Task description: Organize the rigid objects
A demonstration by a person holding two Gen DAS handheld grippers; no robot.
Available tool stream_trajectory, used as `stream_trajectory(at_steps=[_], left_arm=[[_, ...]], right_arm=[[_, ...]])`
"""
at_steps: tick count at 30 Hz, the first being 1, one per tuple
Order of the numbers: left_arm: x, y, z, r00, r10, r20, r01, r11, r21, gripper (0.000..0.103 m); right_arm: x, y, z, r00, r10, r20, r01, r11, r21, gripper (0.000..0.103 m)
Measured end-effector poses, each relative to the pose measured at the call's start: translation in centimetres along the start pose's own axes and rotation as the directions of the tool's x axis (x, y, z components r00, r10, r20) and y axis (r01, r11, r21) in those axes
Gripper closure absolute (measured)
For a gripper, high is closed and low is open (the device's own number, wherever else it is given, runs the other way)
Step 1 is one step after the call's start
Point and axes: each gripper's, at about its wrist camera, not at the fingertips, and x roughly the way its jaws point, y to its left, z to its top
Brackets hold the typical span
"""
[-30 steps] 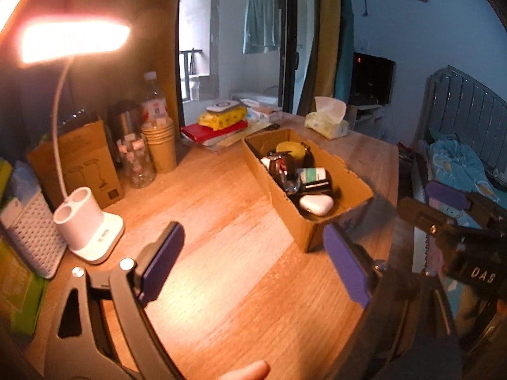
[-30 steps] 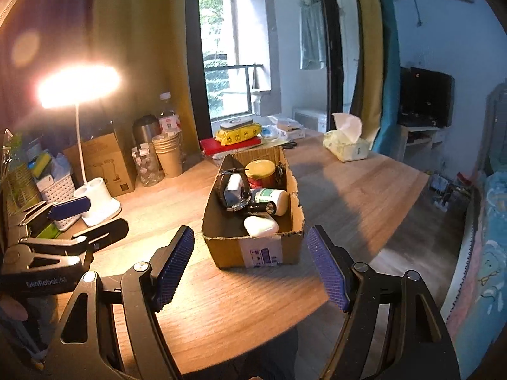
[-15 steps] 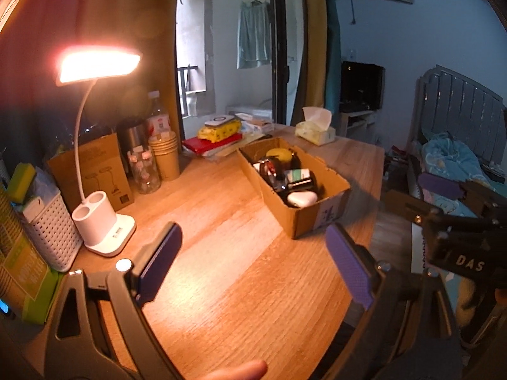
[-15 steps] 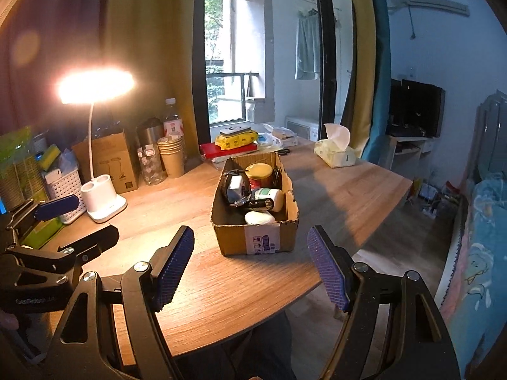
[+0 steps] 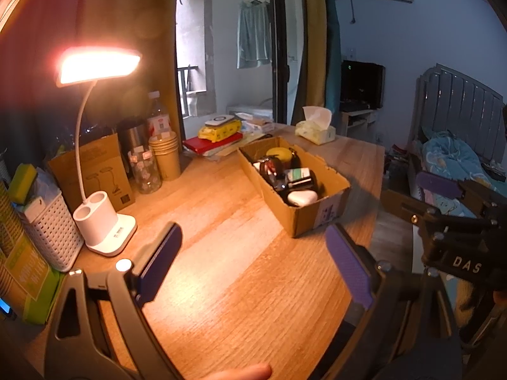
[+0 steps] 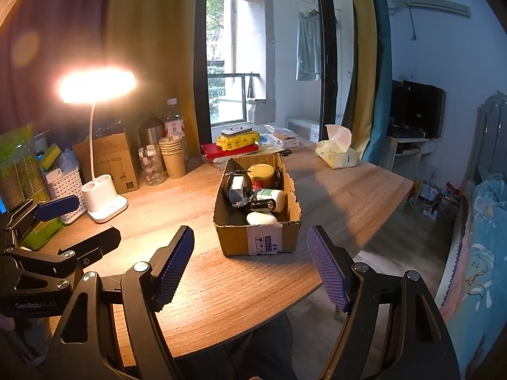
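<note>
both the left tool (image 5: 253,269) and right tool (image 6: 250,266) hang open and empty over the table (image 6: 221,288), the rigid objects apparently already gathered in the cardboard box (image 6: 256,237) mid-table, little left to organize.

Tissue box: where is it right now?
In the right wrist view the tissue box sits on the table's far right side, beyond the cardboard box, near the teal curtain.

Lit desk lamp (image 6: 95,145), wooden table (image 6: 348,190), balcony window (image 6: 234,63), yellow curtains (image 6: 152,47).
</note>
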Motion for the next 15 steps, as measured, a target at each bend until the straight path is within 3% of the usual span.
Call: stream_trajectory(at_steps=[15], left_arm=[[-0.1, 0.11, 0.07, 1.0, -0.005, 0.005, 0.005, 1.0, -0.007, 0.01]], right_arm=[[0.03, 0.14, 0.08, 1.0, 0.006, -0.005, -0.006, 1.0, -0.005, 0.026]])
